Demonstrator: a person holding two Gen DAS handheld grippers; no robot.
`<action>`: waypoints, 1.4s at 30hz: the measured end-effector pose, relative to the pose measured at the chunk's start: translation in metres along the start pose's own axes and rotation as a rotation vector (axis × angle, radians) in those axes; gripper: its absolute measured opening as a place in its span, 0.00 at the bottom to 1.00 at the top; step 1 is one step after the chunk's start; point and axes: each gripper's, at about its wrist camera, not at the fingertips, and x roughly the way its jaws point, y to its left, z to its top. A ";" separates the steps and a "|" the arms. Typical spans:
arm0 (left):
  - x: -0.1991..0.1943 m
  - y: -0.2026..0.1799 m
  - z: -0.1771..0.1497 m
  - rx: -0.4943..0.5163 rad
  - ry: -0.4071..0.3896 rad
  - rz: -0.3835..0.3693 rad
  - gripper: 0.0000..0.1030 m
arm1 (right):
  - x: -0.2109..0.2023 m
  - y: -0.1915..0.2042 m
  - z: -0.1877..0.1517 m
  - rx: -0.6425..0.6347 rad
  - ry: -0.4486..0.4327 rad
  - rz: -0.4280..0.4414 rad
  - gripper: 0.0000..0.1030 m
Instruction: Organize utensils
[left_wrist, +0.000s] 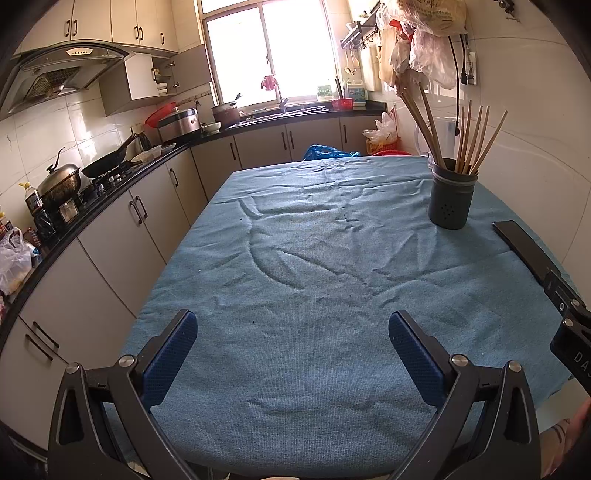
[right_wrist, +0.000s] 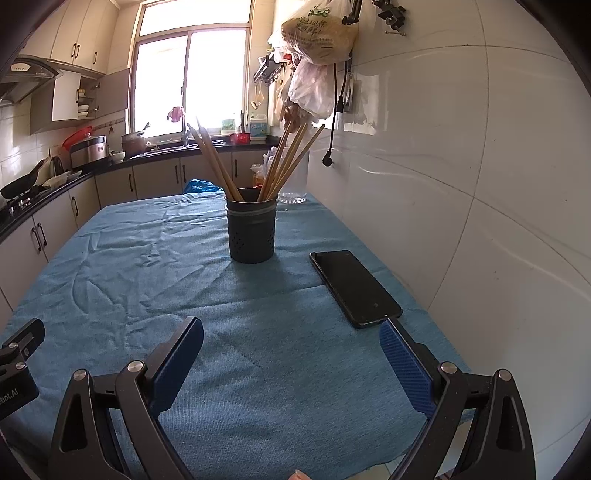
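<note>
- Since every chopstick (right_wrist: 218, 162) I can spot is already standing in the dark holder (right_wrist: 252, 226), this looks like the tail end of the job, or a pause in it. No loose utensils on the blue cloth (right_wrist: 155, 258) in either view, as far as I can tell.
- Holder sits upright toward the far right of the table, a bit in from the tiled wall (right_wrist: 480, 184). Sticks fan out in two bunches, one leaning left and one leaning right.
- Left gripper (left_wrist: 291, 334) hangs over the near end of the cloth, jaws spread wide, nothing between them.
- Right gripper (right_wrist: 291, 341) is the same: wide apart, empty, aimed roughly at the holder. Its right fingertip is just beside the near corner of a black phone (right_wrist: 356, 288) lying flat between it and the wall.
- My guess for the next move: if anything's left, it's out of frame, so look around before reaching. Otherwise maybe just tidy the sticks into one bundle.
- Either way, the right side needs care. That phone is close enough to get nudged, and the holder is tall with long sticks, so bumping the tops could tip it.
</note>
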 end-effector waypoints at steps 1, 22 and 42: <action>0.000 0.000 0.000 0.000 0.000 0.000 1.00 | 0.000 0.000 0.000 -0.001 -0.001 0.000 0.95; 0.000 0.001 -0.002 0.002 0.002 -0.002 1.00 | 0.001 0.002 -0.002 -0.008 0.009 0.004 0.95; 0.003 0.003 -0.006 -0.002 0.013 -0.007 1.00 | 0.002 0.003 -0.003 -0.014 0.016 0.010 0.95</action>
